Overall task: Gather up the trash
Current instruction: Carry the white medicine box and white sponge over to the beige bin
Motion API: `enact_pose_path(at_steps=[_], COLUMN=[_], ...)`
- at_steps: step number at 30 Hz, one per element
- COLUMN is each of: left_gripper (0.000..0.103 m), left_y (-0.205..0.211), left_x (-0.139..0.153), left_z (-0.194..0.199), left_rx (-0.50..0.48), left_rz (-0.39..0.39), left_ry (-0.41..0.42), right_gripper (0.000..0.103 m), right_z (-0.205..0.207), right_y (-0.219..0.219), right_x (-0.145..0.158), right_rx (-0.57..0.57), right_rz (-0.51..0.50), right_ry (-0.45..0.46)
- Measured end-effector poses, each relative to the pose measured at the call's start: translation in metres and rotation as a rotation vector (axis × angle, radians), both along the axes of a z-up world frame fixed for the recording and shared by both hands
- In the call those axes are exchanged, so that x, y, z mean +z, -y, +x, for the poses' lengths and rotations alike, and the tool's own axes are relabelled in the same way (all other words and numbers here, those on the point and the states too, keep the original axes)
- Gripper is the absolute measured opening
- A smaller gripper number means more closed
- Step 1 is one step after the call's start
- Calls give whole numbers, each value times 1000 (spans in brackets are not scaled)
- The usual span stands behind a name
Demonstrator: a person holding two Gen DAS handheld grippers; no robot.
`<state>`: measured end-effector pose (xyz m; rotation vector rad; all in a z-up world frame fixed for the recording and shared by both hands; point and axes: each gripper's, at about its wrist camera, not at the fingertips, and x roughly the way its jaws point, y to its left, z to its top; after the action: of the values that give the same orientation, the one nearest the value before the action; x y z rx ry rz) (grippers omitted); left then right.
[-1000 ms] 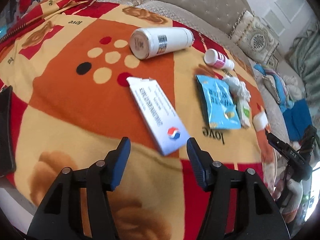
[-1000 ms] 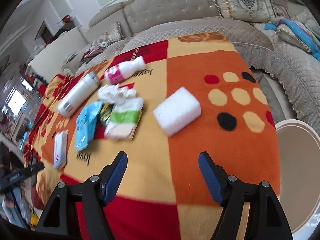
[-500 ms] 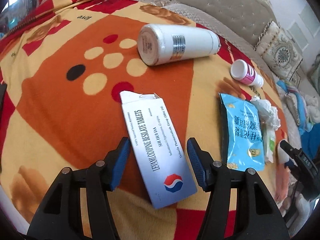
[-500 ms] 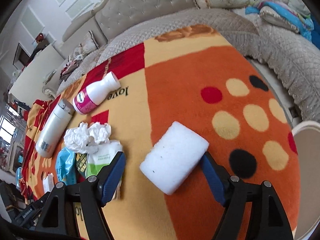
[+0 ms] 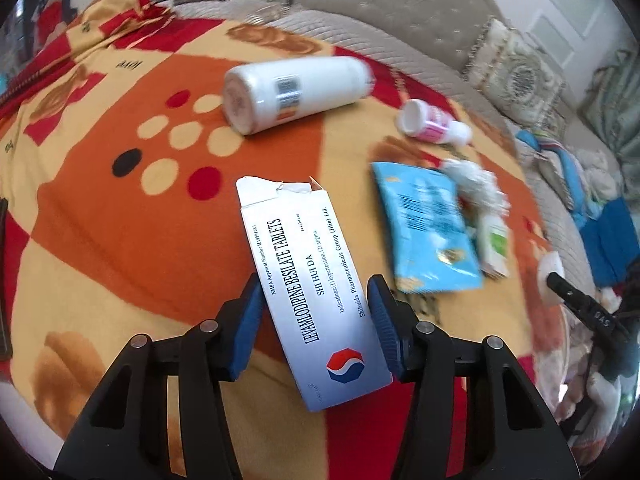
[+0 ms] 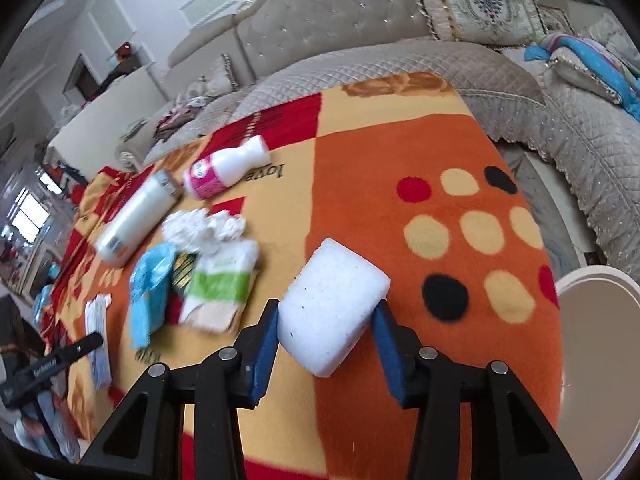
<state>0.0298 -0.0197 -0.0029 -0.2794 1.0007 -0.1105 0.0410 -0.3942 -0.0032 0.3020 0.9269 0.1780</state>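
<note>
A white tablet box [image 5: 308,280] lies on the orange patterned blanket [image 5: 100,220]. My left gripper [image 5: 316,300] is open, with its blue pads on either side of the box's near half. A white foam block [image 6: 330,304] lies on the blanket between the blue pads of my right gripper [image 6: 326,330]; the left pad touches it and a small gap shows at the right pad. Further trash lies beyond: a large white bottle [image 5: 296,90], a small pink-labelled bottle [image 5: 432,124], a blue snack bag [image 5: 428,228], crumpled tissue [image 6: 204,228] and a green-and-white packet [image 6: 220,284].
A round white bin [image 6: 596,368] stands by the blanket's right edge in the right wrist view. A grey quilted sofa [image 6: 400,60] with cushions runs behind the blanket. A dark object [image 5: 3,280] lies at the blanket's left edge.
Both grippers have moved forward and down. The tablet box now sits between the left pads. The right jaws have narrowed around the foam block.
</note>
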Motion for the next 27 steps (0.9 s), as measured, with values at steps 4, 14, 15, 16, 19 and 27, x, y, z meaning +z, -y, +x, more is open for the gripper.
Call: enact_pose_path(at_steps=[4,14,15,16,19,27], left_gripper=[50,50,50,50,50,50], left_y=[19,94,105,110,137,195], left_x=[14,30,30,30,30,29], left_z=[-13,-33,-34,-34,-38,-44], left_rx=[-61,-228,-248,-259,-305,-405], left_rz=[-15,-19,-16,-15,-7,-2], left_ry=[22,53,54,54,61,62], right_gripper=[44,44,44,44,44,44], right_z=[-25,-67,-70,-74,-84,-106], right_y=[3,12,15,19,33,70], right_x=[10,24,25,25,23,17], right_rx=[14,22,17,11,-18,-90], right_rz=[12,-28,-30,-32,-42,-41], right_ry=[22,61,61,62,59,43])
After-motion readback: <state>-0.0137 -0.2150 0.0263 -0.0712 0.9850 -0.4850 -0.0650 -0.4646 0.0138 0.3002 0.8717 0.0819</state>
